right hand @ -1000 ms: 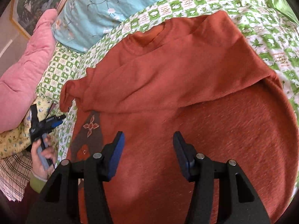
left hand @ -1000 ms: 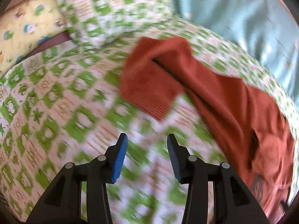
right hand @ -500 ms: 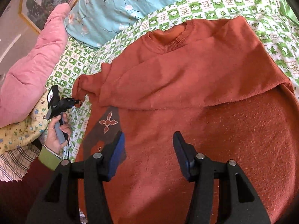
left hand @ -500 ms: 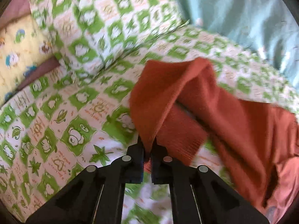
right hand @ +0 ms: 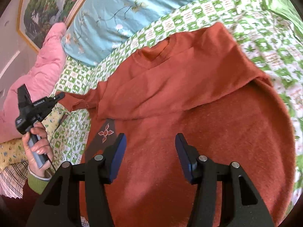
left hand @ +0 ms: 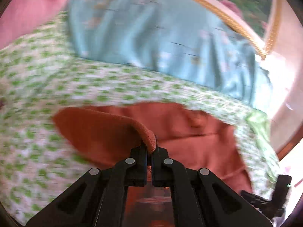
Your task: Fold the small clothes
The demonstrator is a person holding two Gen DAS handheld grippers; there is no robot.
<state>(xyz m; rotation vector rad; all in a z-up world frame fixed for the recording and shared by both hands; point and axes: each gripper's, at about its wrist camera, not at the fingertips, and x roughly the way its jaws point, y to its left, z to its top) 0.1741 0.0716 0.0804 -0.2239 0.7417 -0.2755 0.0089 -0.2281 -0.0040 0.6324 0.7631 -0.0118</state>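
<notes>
Motion blur smears the green-checked bedspread [left hand: 47,98] in the left wrist view.

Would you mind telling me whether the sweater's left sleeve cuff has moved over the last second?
Yes. The left tool has shut on the cuff and lifted it off the green checked bedspread, drawing it out toward the pink pillow.

A rust-orange knit sweater [right hand: 189,117] lies spread on the green-and-white checked bedspread [right hand: 265,43], ribbed round collar toward the pillows. 1 sleeve is folded across the chest; the other sleeve [right hand: 79,99] stretches out sideways, its ribbed cuff [left hand: 149,141] pinched in the left tool [left hand: 149,162]. A dark patch with a pink star motif [right hand: 105,132] marks the front
</notes>
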